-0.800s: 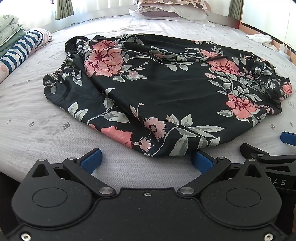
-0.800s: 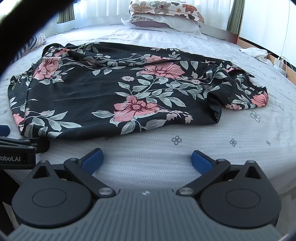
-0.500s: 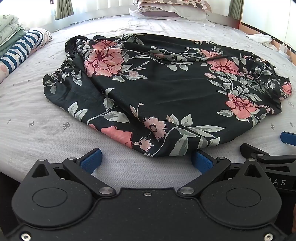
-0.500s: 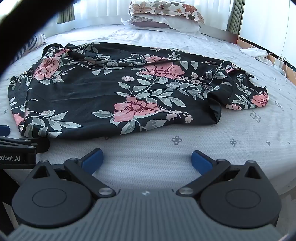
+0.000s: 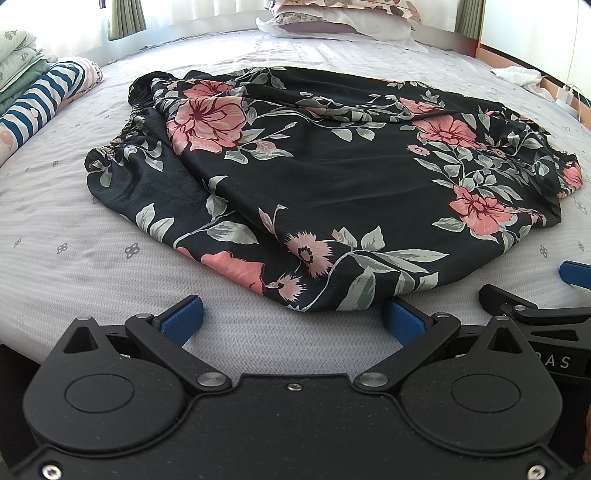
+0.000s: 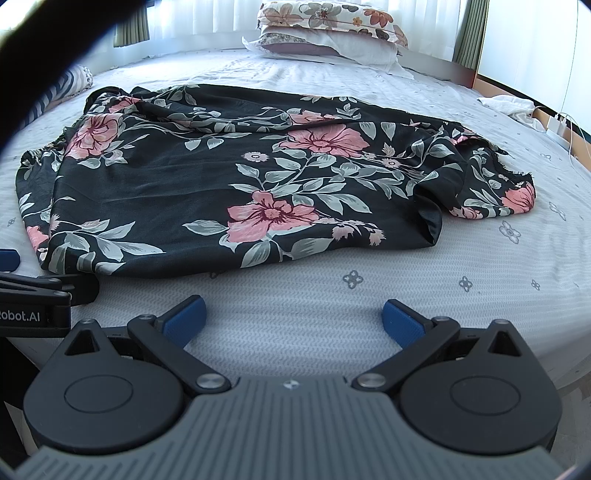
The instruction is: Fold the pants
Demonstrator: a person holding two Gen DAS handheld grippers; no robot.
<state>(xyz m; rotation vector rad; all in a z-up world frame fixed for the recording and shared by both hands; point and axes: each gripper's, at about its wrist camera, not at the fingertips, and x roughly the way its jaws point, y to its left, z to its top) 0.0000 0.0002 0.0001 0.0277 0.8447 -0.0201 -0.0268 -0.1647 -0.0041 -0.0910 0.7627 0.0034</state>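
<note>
Floral pants (image 5: 332, 177) lie spread across the bed (image 5: 74, 266), both grippers poised at its near edge.

The left gripper (image 5: 291, 314) and right gripper (image 6: 293, 314) hang side by side, jaws wide apart and empty; the crumpled garment sits at 12 o'clock from them, pillows (image 6: 328, 33) beyond, striped bedding (image 5: 40, 99) at 10 o'clock.

The left hand-held gripper (image 5: 291, 314) sits at the bottom centre of its view with both blue fingers spread wide, and the right hand-held gripper (image 6: 293, 315) is likewise at bottom centre, spread wide, holding nothing.
</note>
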